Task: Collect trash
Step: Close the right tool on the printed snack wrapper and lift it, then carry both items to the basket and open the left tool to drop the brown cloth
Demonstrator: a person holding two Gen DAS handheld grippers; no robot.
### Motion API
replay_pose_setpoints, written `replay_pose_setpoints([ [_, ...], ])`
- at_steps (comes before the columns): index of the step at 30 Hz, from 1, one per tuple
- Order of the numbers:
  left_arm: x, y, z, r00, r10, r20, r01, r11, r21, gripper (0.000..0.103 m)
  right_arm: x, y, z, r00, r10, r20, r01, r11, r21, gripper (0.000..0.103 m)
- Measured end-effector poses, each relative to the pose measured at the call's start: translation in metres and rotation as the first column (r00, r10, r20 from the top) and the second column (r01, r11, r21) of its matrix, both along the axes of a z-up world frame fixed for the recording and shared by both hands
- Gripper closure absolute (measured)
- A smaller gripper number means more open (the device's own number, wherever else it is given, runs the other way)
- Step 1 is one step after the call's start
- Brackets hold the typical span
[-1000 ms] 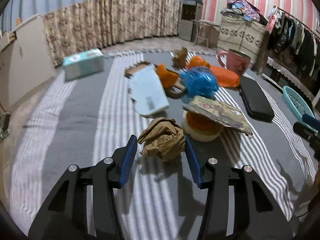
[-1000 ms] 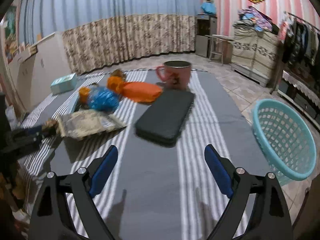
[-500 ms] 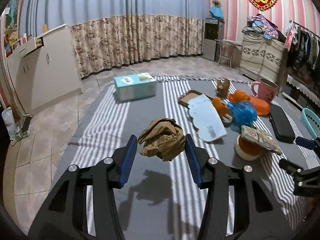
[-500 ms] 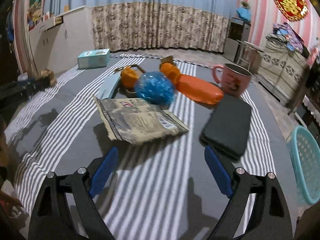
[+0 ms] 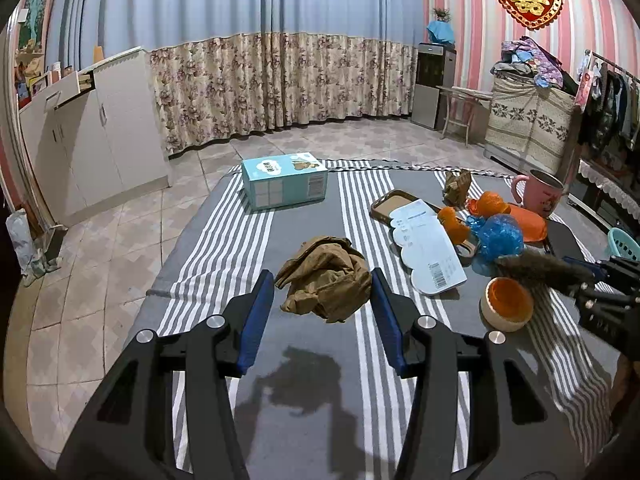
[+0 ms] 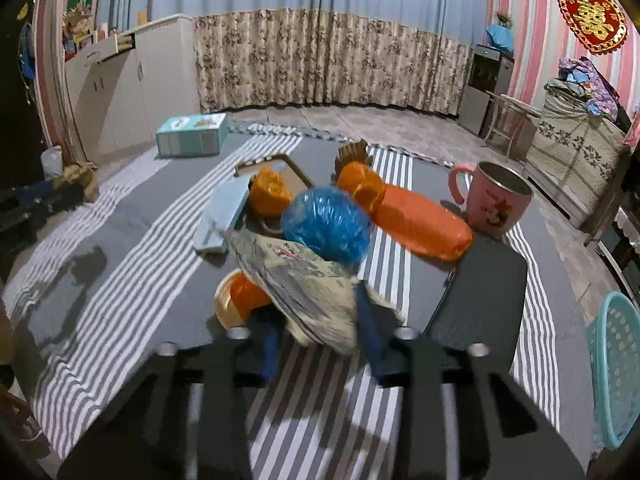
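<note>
Left gripper [image 5: 322, 292] pinching crumpled brown paper [image 5: 326, 278] | right gripper [image 6: 320, 336] clamping flat wrapper [image 6: 292, 276] | both light, soft; edge hold adequate

Cloth [image 5: 304, 216] on the bench: grey with white stripes. Crumpled paper [image 5: 326, 278]: tan-brown. Box [image 5: 285, 186]: light blue, white panels. Mug [image 6: 498, 204]: pink, small cartoon print. Crumpled bag [image 6: 326, 226]: bright blue. Long bag [image 6: 416, 222]: orange. Flat case [image 6: 480, 292]: black. Basket [image 6: 614, 372]: teal mesh. Small bowl [image 5: 508, 304]: cream outside, orange inside. Wrapper [image 6: 296, 280]: grey-beige, printed. Curtain [image 5: 280, 80]: beige floral below, blue above. Gripper pads [image 5: 256, 316]: blue on black arms.
</note>
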State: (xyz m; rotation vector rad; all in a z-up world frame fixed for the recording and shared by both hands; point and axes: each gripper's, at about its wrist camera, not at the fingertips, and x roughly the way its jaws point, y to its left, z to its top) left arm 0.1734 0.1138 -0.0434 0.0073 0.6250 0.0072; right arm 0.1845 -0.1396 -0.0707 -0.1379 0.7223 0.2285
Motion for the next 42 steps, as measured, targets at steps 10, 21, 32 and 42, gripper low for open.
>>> replay_pose_setpoints([
  [10,0.006,-0.032,0.007,0.999,-0.035,0.0,0.035,0.999,0.013,0.055,-0.011,-0.035,0.027,0.999,0.028,0.035,-0.032,0.995,0.091,0.101],
  [21,-0.001,-0.095,0.031,0.99,-0.13,0.053,0.13,0.991,0.008,0.055,-0.049,-0.124,0.059,0.991,-0.102,0.093,0.083,0.978,0.19,0.101],
  [32,-0.004,-0.22,0.038,0.951,-0.299,0.082,0.299,0.954,0.011,0.055,-0.088,-0.276,0.073,0.903,-0.413,0.117,0.385,0.9,0.207,0.101],
  [42,-0.01,-0.352,0.033,0.886,-0.454,0.091,0.458,0.889,-0.015,0.055,-0.103,-0.391,0.054,0.796,-0.603,0.053,0.567,0.774,0.284,0.101],
])
